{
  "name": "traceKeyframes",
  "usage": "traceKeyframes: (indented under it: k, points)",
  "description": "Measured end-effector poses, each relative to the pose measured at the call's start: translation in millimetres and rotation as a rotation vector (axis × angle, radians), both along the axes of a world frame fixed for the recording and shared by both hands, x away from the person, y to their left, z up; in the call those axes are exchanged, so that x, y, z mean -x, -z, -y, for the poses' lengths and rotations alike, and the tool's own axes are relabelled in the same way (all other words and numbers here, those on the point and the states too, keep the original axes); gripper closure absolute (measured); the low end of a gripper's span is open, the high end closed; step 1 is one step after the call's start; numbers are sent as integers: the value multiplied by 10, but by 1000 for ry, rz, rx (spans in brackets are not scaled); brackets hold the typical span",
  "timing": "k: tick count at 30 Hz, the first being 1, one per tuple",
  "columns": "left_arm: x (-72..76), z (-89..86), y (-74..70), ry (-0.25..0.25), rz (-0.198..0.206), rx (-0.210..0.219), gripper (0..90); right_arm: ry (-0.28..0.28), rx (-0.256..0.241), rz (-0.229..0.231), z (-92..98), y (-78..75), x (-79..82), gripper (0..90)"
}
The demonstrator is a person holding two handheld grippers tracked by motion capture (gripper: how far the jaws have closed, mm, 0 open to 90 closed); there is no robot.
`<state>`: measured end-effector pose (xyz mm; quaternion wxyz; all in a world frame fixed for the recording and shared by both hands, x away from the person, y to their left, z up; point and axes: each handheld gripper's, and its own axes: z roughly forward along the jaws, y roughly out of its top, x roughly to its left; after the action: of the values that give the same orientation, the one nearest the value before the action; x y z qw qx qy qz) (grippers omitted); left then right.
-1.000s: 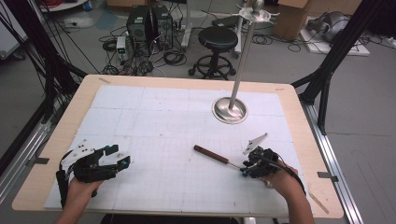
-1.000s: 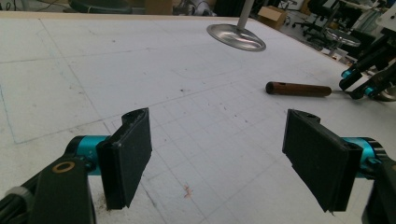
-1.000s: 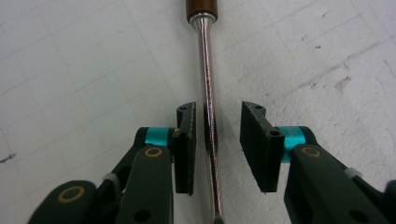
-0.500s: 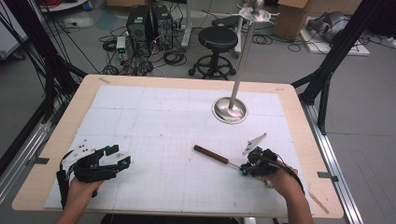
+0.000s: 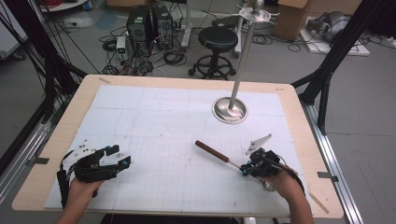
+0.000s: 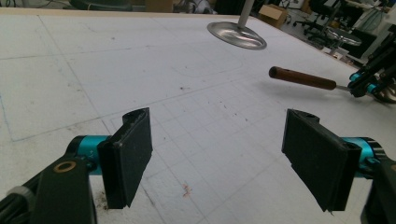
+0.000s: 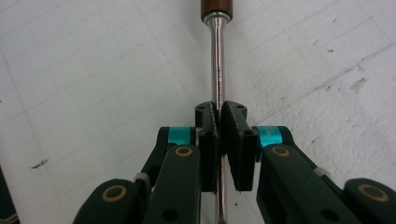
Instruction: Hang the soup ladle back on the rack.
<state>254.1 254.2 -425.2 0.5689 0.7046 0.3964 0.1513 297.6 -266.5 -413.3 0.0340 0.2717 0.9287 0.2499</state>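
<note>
While the right claw [image 5: 246, 168] gripped the screwdriver [image 5: 215, 153] by its bare metal shaft, the tool lay slanted across the right half of the table [image 5: 299, 112], its brown wooden handle pointing up and left toward the middle of the white gridded sheet [image 5: 154, 121]. In the right gripper view the two black jaws stood pressed together on the shaft [image 7: 217, 70], which ran straight up between them to the lower end of the handle [image 7: 216, 8] at the top edge. The person's right hand [image 5: 280, 179] held that claw near the table's front right corner.

The left claw [image 5: 119, 156] rested well apart from the screwdriver, at the front left of the sheet, held in the person's left hand [image 5: 81, 184]. Its jaws stood wide apart with nothing between them; the left gripper view showed bare gridded sheet in the gap, and farther off the screwdriver's handle [image 6: 301, 78] with the right claw [image 6: 364, 84] at its shaft end.

Behind the screwdriver, toward the far right of the sheet, stood a metal stand with a round, dished base [image 5: 229, 111] and a thin upright pole [image 5: 243, 60].
</note>
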Motion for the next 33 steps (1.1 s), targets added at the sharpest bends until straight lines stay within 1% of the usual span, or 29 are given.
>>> traceKeyframes:
  k: [4, 9, 11, 15, 17, 18, 26, 29, 33]
  points:
    - [3, 4, -1, 2, -3, -2, 249, 9, -44, 24, 35, -48, 37, 839]
    - [5, 15, -2, 2, -1, -3, 249, 26, -124, 52, 85, -104, 87, 839]
    - [8, 19, -2, 7, 0, -5, 250, 28, -153, 53, 97, -106, 109, 839]
    - [14, 17, -4, 5, 1, -7, 254, 39, -184, 62, 99, -88, 143, 839]
    - [16, 17, -4, 1, 1, 0, 254, 40, -201, 63, 99, -90, 160, 839]
    - [17, 14, -6, 4, 2, 2, 254, 40, -211, 63, 100, -98, 169, 839]
    - [24, 35, -23, 12, 15, 12, 254, 54, -298, 107, 93, -192, 228, 839]
    - [31, 54, -52, 16, 29, 16, 255, 68, -339, 109, 82, -220, 240, 839]
    - [40, 77, -100, 26, 42, 31, 264, 63, -383, 134, 48, -273, 270, 839]
